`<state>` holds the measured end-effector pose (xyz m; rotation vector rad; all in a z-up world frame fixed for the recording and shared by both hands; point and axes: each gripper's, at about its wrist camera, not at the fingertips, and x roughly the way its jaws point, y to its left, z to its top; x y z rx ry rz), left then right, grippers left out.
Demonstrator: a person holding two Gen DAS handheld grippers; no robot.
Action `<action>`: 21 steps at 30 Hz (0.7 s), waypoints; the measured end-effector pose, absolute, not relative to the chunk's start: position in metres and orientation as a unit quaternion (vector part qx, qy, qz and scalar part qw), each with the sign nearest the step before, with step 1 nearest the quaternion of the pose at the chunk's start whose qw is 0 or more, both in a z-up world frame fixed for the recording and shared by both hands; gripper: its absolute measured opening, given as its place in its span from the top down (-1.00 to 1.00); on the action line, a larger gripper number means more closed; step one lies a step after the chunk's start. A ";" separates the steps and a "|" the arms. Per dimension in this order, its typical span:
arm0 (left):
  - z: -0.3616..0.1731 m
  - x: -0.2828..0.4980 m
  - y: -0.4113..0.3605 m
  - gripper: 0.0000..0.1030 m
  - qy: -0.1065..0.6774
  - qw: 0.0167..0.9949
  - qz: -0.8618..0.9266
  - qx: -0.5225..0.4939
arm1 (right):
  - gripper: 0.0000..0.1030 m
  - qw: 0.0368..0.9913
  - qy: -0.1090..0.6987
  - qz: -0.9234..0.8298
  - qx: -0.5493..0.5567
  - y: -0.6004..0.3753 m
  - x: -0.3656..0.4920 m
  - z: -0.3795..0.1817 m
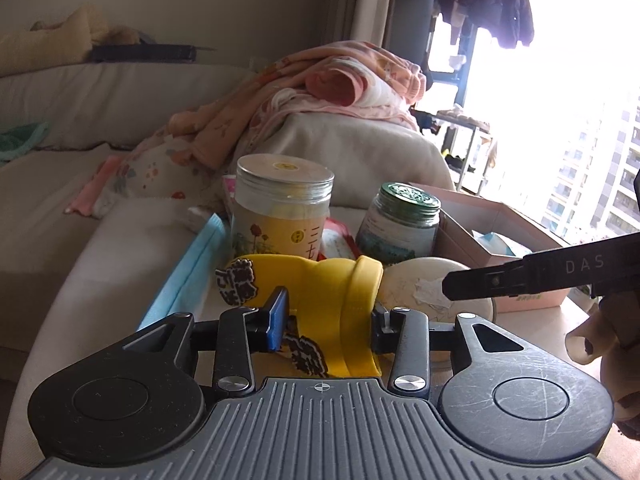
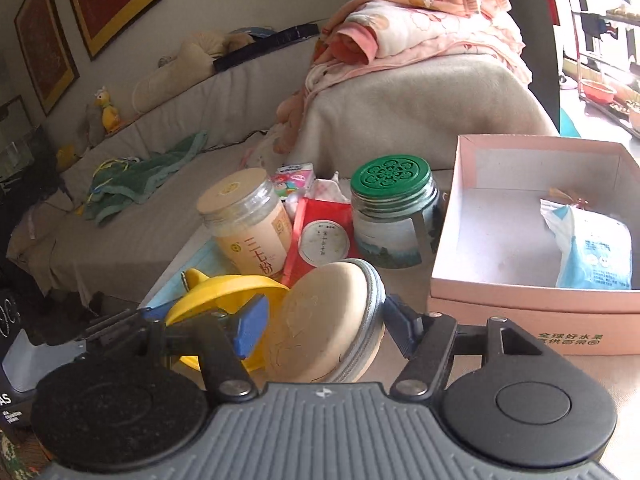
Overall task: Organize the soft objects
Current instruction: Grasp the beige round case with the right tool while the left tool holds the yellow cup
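Note:
My left gripper [image 1: 330, 322] is shut on a soft yellow rubber piece [image 1: 320, 300] with black patches, held low over the table. It also shows in the right wrist view [image 2: 224, 292]. My right gripper [image 2: 320, 326] is shut on a round beige zip pouch [image 2: 324, 320], tilted on edge; the pouch shows beside the yellow piece in the left wrist view [image 1: 424, 288], with the right gripper's black finger [image 1: 520, 276] across it. A pink cardboard box [image 2: 520, 300] stands open to the right, holding a blue-white packet [image 2: 596, 248].
A clear jar with yellow label [image 2: 252, 228] and a green-lidded jar [image 2: 392, 220] stand just behind. A red packet [image 2: 320, 236] and a blue face mask [image 1: 188, 272] lie on the table. Pink blankets [image 2: 420, 28] cover the sofa arm; a green towel [image 2: 140, 176] lies on the sofa.

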<state>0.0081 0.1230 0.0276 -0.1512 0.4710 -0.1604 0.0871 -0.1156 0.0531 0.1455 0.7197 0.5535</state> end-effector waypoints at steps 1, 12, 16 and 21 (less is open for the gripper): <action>0.027 0.008 0.123 0.14 0.233 0.967 -0.078 -0.073 | -0.27 0.894 0.355 0.263 0.073 -0.118 0.089 0.048; 0.028 0.009 0.119 0.13 0.245 0.965 -0.072 -0.067 | -0.38 0.853 0.403 0.280 0.179 -0.138 0.113 0.015; 0.028 0.010 0.119 0.13 0.247 0.964 -0.071 -0.066 | -0.44 0.854 0.405 0.277 0.174 -0.132 0.114 0.017; 0.029 0.008 0.120 0.12 0.250 0.963 -0.071 -0.068 | -0.14 0.858 0.386 0.288 0.179 -0.137 0.101 0.036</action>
